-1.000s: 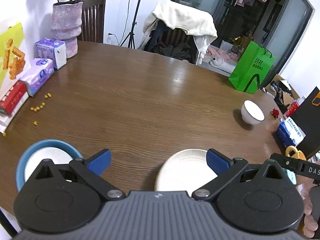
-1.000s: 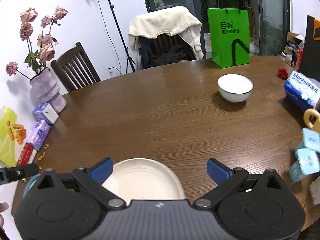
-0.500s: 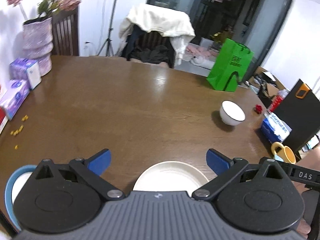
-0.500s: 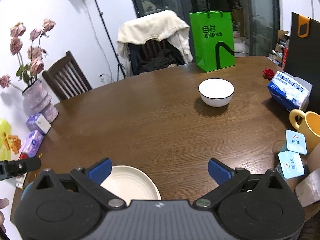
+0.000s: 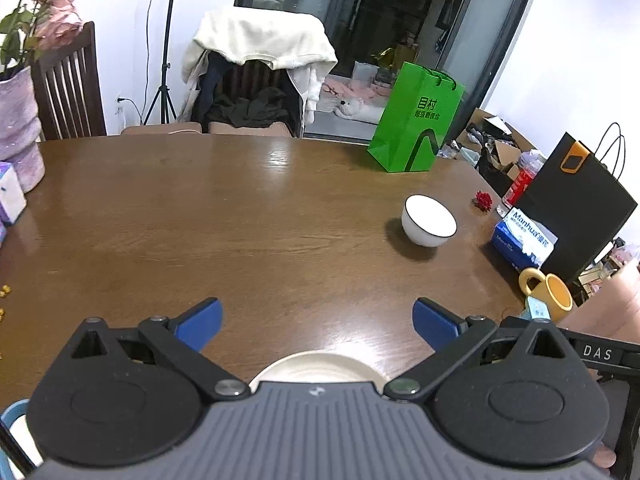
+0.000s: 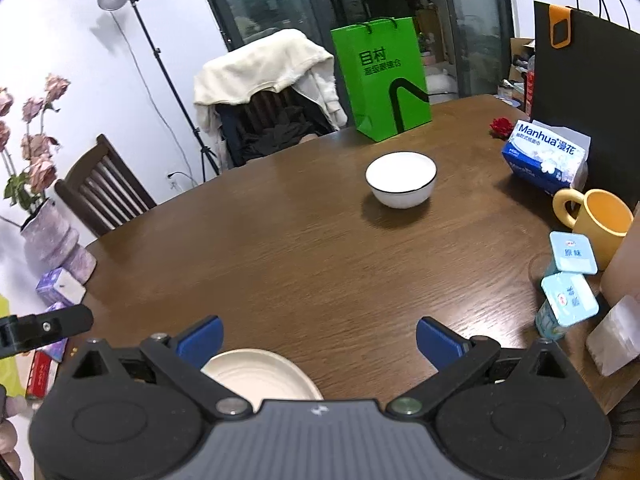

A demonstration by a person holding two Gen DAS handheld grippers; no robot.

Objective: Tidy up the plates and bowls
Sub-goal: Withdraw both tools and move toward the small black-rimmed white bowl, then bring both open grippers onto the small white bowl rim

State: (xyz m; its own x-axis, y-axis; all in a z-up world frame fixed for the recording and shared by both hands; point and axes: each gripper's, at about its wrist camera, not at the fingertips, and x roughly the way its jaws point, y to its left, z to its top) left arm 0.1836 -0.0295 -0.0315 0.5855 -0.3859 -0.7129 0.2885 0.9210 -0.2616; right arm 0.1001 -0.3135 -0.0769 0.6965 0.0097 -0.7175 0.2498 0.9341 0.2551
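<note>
Left claw [image 5: 316,322] spread wide, gripping nothing, above the cream plate [image 5: 320,368] at the table's [image 5: 240,232] near edge. Right claw [image 6: 318,340] likewise wide apart and empty, the same plate [image 6: 256,374] just beside its left finger. White bowl [image 6: 401,179] toward the far right edge, near the green bag [image 6: 382,80].

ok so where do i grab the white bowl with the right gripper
Pinch the near rim of the white bowl, one finger inside, one outside, with the right gripper coming down from above: it sits upright, open and empty, too wide to straddle.
</note>
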